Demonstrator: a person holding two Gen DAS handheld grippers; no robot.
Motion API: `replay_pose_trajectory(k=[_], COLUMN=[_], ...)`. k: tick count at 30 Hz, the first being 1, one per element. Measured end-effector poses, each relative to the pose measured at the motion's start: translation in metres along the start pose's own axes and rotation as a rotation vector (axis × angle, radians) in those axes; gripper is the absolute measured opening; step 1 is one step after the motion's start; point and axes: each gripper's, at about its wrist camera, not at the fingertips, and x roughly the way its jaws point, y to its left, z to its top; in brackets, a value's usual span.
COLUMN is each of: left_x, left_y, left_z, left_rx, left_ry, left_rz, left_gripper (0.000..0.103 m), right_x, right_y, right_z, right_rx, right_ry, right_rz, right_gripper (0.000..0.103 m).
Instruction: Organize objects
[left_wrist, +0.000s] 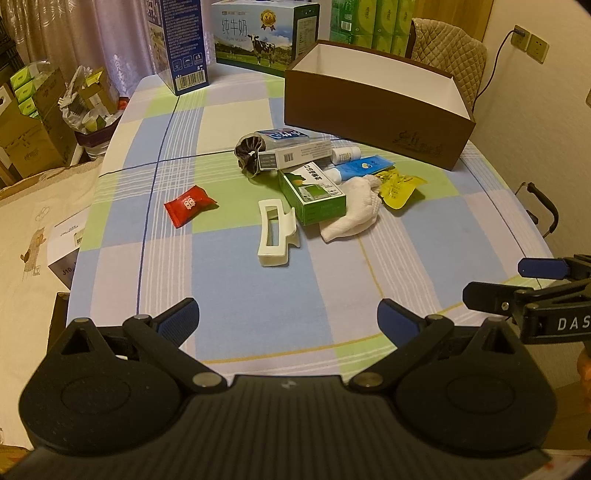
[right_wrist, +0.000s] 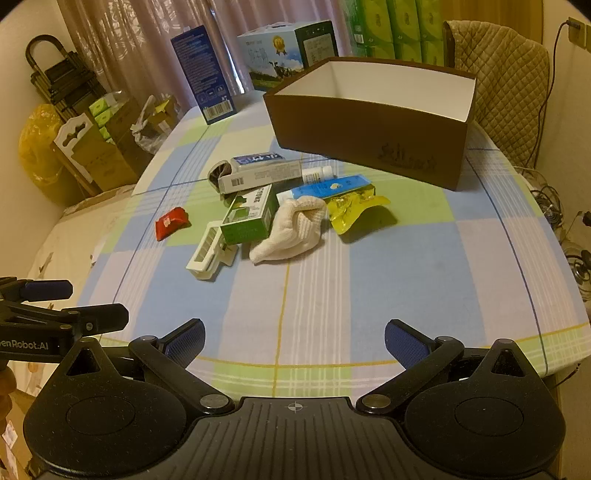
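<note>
A loose pile lies mid-table: a white hair claw, a green box, a white cloth, a yellow pouch, a blue tube, a grey box and a small white bottle. A red candy packet lies apart to the left. Behind stands an open brown box, white inside. My left gripper and right gripper hover open over the near table edge, holding nothing.
The checked tablecloth covers the table. A tall blue carton and a milk carton case stand at the far edge. Green packs and a quilted chair back are behind the brown box. Cardboard boxes crowd the floor at left.
</note>
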Motion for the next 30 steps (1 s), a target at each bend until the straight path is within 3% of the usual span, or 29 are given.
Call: replay_pose_trajectory(k=[30], left_x=[0.012], left_y=[0.013], left_z=[0.015], left_rx=[0.011], left_ry=[0.013], left_rz=[-0.018], left_gripper=[0.102], right_x=[0.013], right_y=[0.004], right_z=[0.013], right_rx=[0.013], right_ry=[-0.001], right_rz=[-0.014], right_gripper=[0.101])
